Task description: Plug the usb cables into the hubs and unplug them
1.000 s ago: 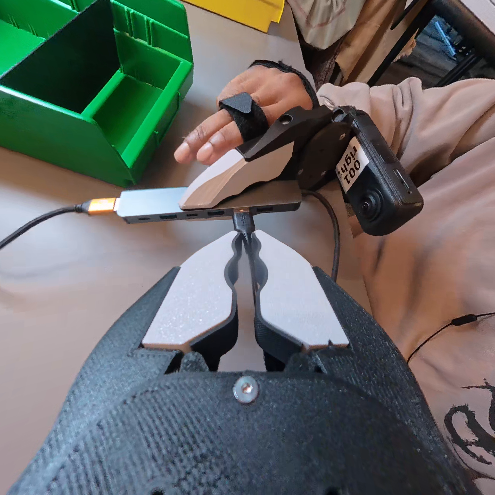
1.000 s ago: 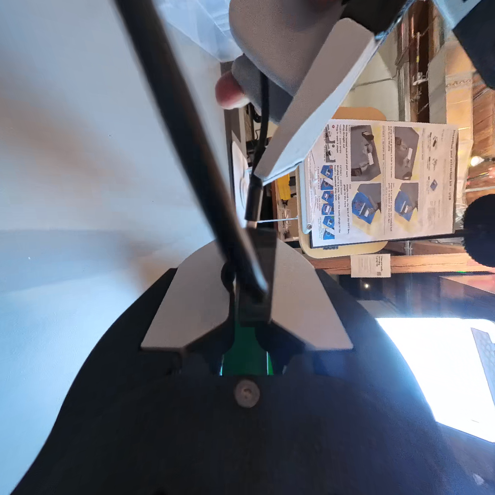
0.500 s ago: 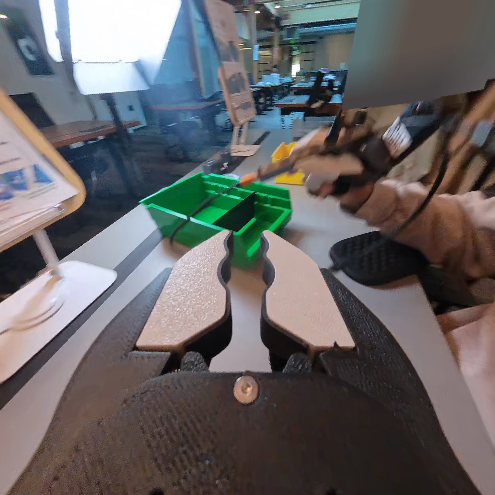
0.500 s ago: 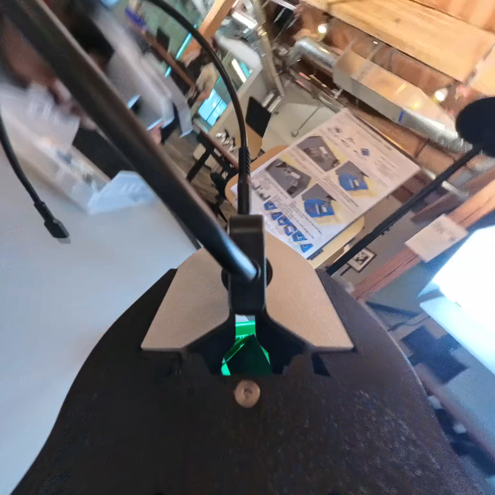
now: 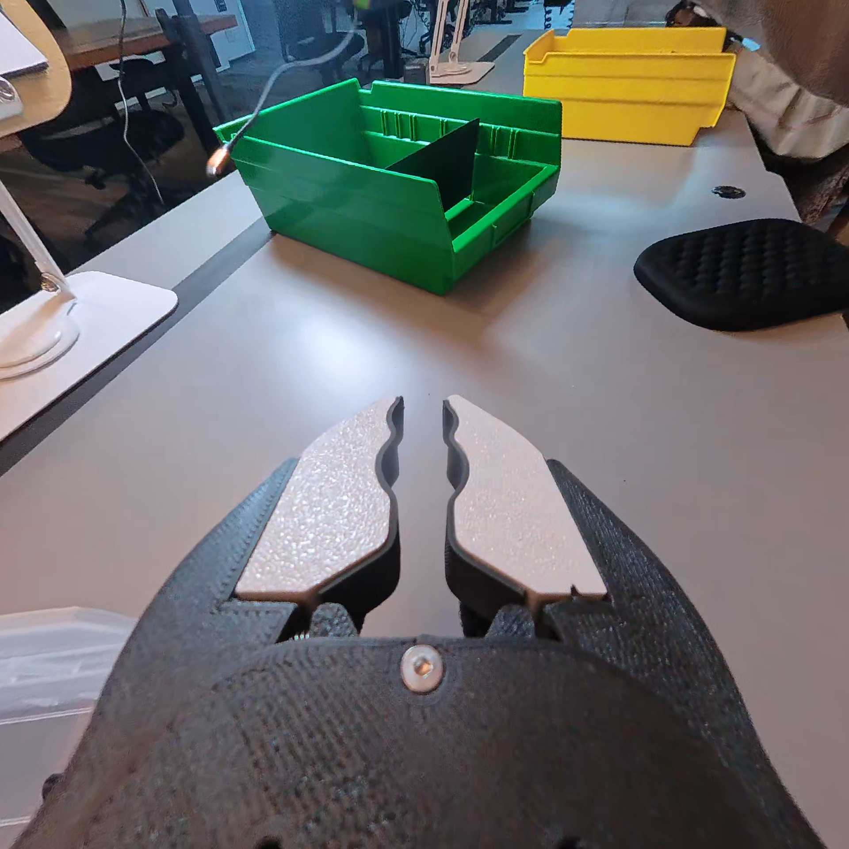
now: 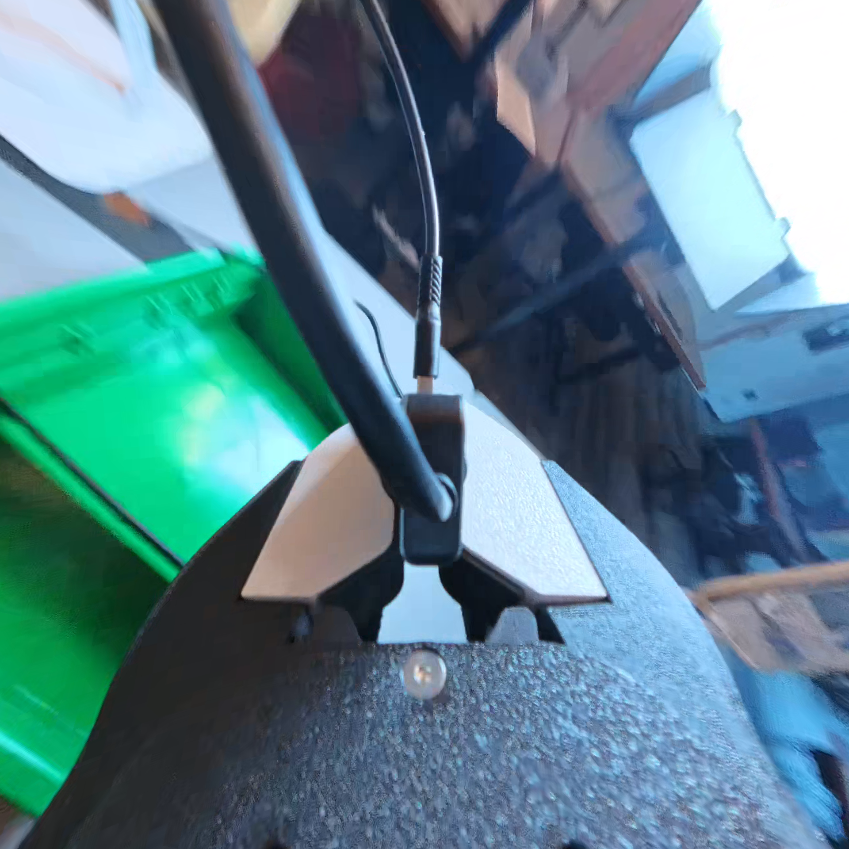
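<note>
Over the grey table (image 5: 597, 413), left gripper (image 5: 423, 404) empty, fingers slightly apart. Ahead: green bin (image 5: 367, 202) with a black divider (image 5: 441, 161); yellow bin (image 5: 629, 92) beyond. Right gripper (image 6: 432, 413) clamped on the dark hub (image 6: 432, 478), thin USB cable (image 6: 427, 321) plugged into its end, green bin blurred alongside.
</note>
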### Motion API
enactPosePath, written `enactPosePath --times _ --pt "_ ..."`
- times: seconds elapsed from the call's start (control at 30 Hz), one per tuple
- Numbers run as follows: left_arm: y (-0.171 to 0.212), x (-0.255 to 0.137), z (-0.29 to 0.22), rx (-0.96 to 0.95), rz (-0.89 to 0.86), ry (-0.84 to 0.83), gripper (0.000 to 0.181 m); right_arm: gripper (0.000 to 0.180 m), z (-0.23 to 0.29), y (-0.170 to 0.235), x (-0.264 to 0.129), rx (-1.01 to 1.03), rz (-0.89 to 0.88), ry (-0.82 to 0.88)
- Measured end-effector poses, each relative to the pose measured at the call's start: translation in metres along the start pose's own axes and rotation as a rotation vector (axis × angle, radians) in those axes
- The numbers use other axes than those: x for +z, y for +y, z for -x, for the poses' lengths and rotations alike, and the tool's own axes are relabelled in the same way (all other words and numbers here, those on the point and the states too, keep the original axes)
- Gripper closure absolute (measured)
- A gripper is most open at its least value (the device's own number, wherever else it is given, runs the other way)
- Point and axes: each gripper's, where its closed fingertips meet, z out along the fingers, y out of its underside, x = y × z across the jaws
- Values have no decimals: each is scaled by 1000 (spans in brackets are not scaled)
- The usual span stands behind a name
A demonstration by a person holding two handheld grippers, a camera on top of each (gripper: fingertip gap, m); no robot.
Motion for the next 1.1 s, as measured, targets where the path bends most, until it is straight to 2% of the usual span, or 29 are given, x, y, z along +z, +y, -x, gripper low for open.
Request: enactPosePath --times 0.13,0.37,0.53,0.63,0.7,0.77,0.87,0.97,1.1 --pt "8 -3 2 -15 11 -7 165 168 14 50 36 -234 327 -48" --pt "19 4 2 -20 48 14 166 169 18 57 10 -402 579 -147" --pt "24 7 -3 6 67 6 167 168 46 63 40 -487 706 -191" --pt "27 8 -1 34 85 -13 167 168 76 64 74 -516 695 -210" --pt "29 8 2 46 89 -30 167 168 71 61 89 -564 684 -138" --pt "27 6 8 31 78 -52 165 168 77 56 92 -471 607 -209" --pt "21 2 13 -6 36 -63 161 167 92 45 77 -453 437 -376" --pt "21 2 16 -19 27 -68 161 166 108 34 62 -351 289 -511" --pt "25 5 15 -10 41 -74 159 151 130 47 35 -273 316 -733"
